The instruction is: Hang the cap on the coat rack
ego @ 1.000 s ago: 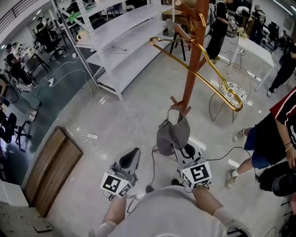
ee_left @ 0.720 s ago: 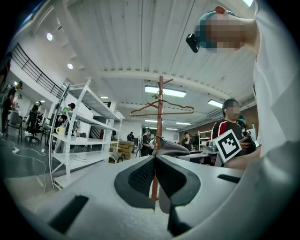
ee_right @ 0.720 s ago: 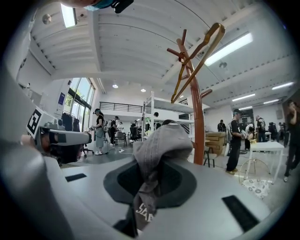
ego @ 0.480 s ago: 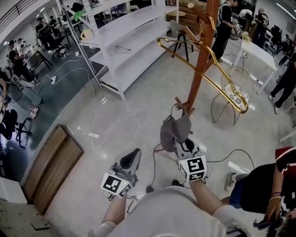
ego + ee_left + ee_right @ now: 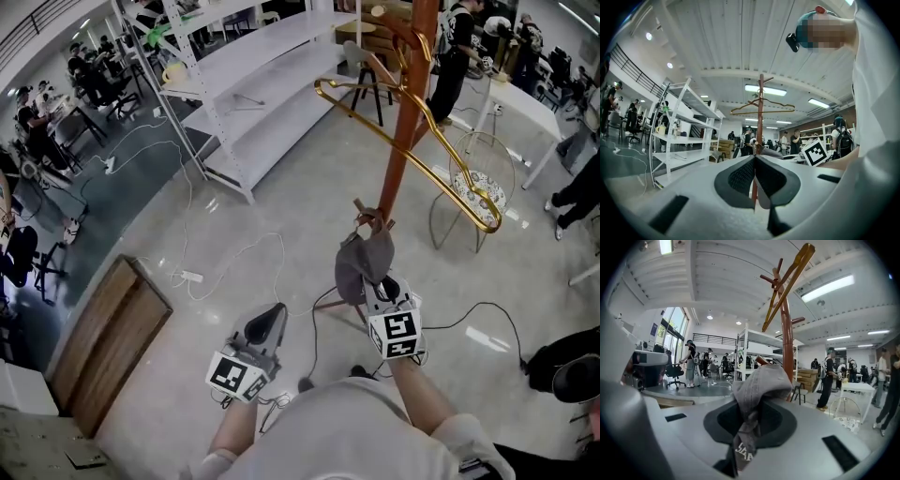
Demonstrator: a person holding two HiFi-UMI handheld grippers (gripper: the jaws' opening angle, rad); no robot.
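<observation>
A grey cap (image 5: 360,262) hangs from my right gripper (image 5: 378,284), which is shut on its fabric; in the right gripper view the cap (image 5: 758,386) bunches between the jaws. The cap's top sits right at a low peg (image 5: 368,217) of the brown wooden coat rack (image 5: 405,122); I cannot tell if it is hooked on. The rack's pole (image 5: 787,341) rises just behind the cap. My left gripper (image 5: 265,324) is shut and empty, lower left of the cap, with its jaws (image 5: 754,176) pointed toward the rack (image 5: 760,112).
A large gold hanger (image 5: 412,141) hangs on the rack's upper pegs. White metal shelving (image 5: 234,84) stands behind left, a wire chair (image 5: 469,183) to the right, a wooden panel (image 5: 103,347) on the floor at left. Cables (image 5: 225,262) trail over the floor. People stand around the edges.
My right gripper has carried the cap up and to the right, closer to the rack's low peg. A person at the right edge has walked off. The left gripper has barely moved.
</observation>
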